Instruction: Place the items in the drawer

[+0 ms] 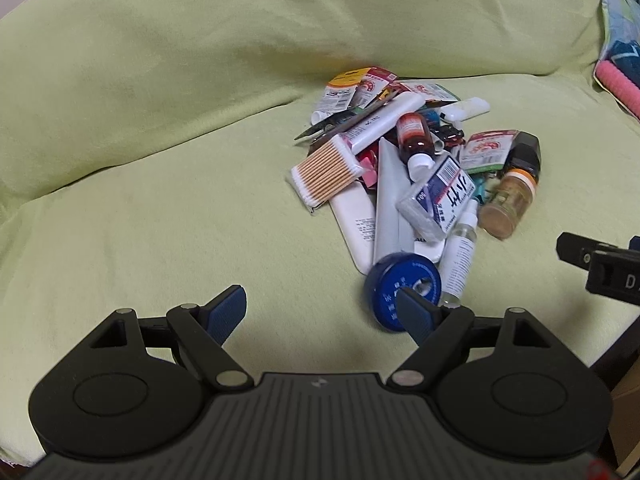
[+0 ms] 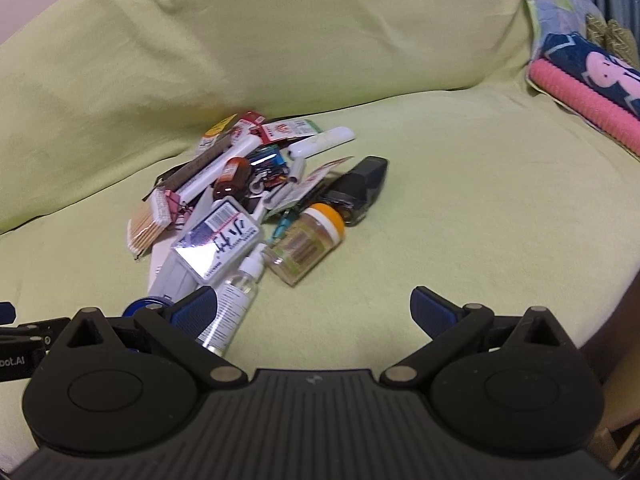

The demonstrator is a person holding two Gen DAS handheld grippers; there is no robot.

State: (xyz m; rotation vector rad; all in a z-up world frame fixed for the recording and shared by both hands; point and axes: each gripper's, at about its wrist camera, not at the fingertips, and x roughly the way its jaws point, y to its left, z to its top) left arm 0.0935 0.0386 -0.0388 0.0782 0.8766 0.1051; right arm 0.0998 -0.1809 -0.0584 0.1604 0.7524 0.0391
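A green blanket (image 1: 160, 200) covers the sofa; a pile of small things (image 1: 404, 172) lies there; both hand-held grippers, left (image 1: 322, 310) and right (image 2: 312, 312), gape wide with nothing in them.

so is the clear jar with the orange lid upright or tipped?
Tipped. The clear jar with the orange lid lies on its side on the green cloth, lid pointing away from the camera, at the pile's edge.

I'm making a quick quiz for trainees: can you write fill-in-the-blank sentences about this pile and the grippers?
1. The pile lies on a ____ cloth.
2. Both the left gripper and the right gripper are ____.
3. The clear jar has an ____ lid.
4. The round tin is ____.

Missing words: green; open; orange; blue
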